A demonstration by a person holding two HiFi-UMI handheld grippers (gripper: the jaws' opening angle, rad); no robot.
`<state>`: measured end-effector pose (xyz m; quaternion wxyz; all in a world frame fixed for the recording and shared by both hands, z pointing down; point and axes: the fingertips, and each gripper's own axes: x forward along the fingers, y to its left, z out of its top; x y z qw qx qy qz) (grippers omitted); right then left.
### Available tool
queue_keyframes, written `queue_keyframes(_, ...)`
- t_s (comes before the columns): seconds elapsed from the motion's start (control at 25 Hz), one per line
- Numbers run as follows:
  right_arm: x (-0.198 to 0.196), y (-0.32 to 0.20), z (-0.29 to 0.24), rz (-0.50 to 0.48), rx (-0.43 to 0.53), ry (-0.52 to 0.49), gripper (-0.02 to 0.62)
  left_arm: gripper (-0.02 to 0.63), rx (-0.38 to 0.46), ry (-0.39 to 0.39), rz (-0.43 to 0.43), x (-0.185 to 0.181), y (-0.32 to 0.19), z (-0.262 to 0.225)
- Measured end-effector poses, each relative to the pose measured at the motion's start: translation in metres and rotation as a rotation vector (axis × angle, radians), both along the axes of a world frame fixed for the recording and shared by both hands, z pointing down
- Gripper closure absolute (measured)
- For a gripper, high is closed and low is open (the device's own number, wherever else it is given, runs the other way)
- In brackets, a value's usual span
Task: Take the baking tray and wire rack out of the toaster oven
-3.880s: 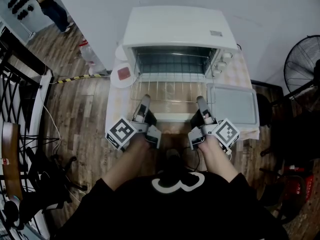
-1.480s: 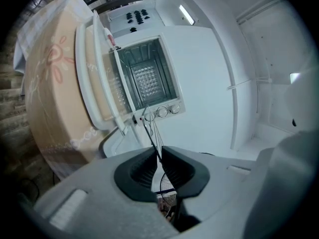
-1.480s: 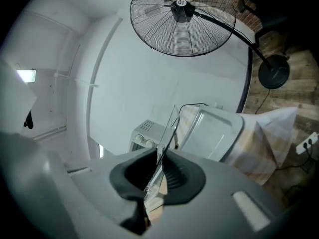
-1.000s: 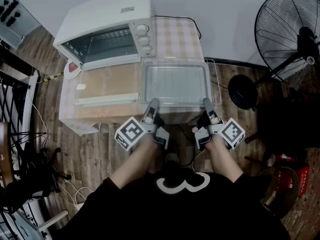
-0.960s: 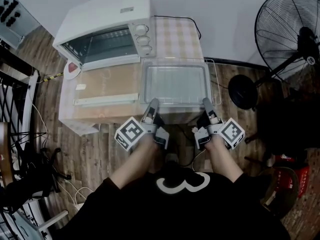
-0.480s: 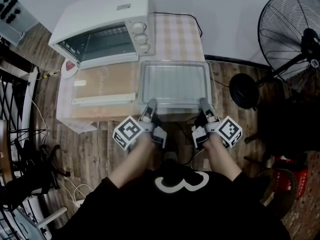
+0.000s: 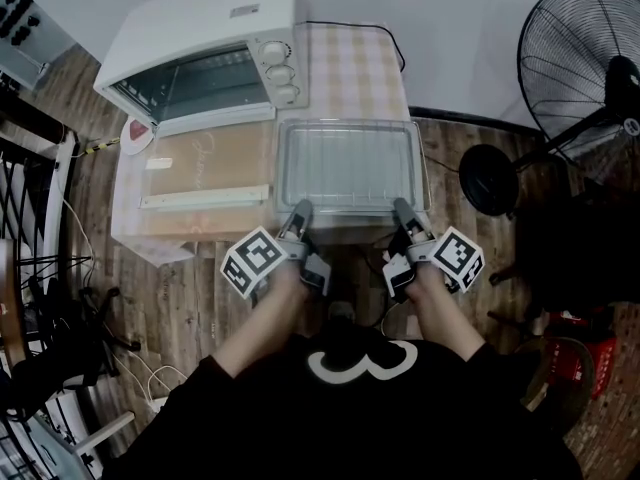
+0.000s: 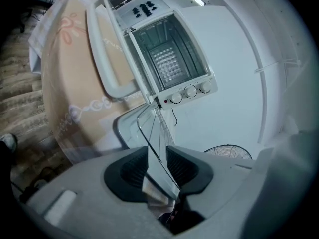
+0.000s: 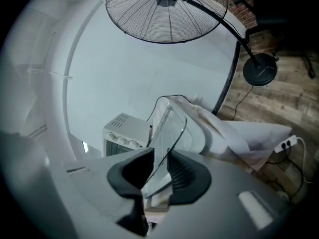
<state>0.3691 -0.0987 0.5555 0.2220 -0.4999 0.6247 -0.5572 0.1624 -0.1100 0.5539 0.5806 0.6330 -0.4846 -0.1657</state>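
The wire rack (image 7: 345,173) lies on top of the grey baking tray (image 7: 284,163), on the table to the right of the white toaster oven (image 7: 200,38). The oven's door (image 7: 205,163) hangs open and flat. My left gripper (image 7: 300,209) and right gripper (image 7: 400,208) sit at the near edge of rack and tray. Both sets of jaws are opening. In the left gripper view the rim of tray and rack (image 8: 152,148) runs between the pads of the left gripper (image 8: 159,166) with a small gap. The right gripper (image 9: 159,173) shows the same around the rim (image 9: 167,143).
A checkered cloth covers the table (image 7: 355,58). A standing fan (image 7: 580,58) is at the right, its base (image 7: 488,180) on the wooden floor. A white item with a red mark (image 7: 135,133) lies left of the oven. Cables and a power strip (image 9: 288,142) lie on the floor.
The rack went from the oven door to the right, over the tray. In the last second it sank onto the tray and both hands dropped a little.
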Motion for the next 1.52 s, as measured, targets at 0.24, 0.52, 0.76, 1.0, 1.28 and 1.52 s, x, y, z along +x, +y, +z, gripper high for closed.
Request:
queue_keyframes(0.24, -0.008, 0.004, 0.002, -0.042, -0.086, -0.015, 0.425, 0.423, -0.028, -0.017, 0.034, 0.006, -0.002, 0.000)
queue_keyframes(0.52, -0.014, 0.010, -0.001, -0.149, -0.156, 0.002, 0.348, 0.373, -0.060, -0.037, 0.065, 0.005, 0.000, -0.003)
queue_keyframes(0.76, -0.021, 0.020, 0.003, -0.230, -0.211, 0.054, 0.295, 0.348, -0.074, -0.013, 0.089, 0.007, 0.003, -0.003)
queue_keyframes(1.0, -0.021, 0.025, 0.009, -0.212, -0.217, 0.022, 0.270, 0.322, -0.094, 0.013, 0.129, 0.007, 0.018, 0.006)
queue_keyframes(1.28, -0.030, 0.037, 0.014, -0.174, -0.206, -0.016, 0.270, 0.307, -0.092, 0.011, 0.184, -0.001, 0.027, 0.006)
queue_keyframes(1.52, -0.046, 0.051, 0.001, -0.212, -0.119, 0.031, 0.283, 0.305, -0.073, -0.041, 0.236, -0.010, 0.045, 0.009)
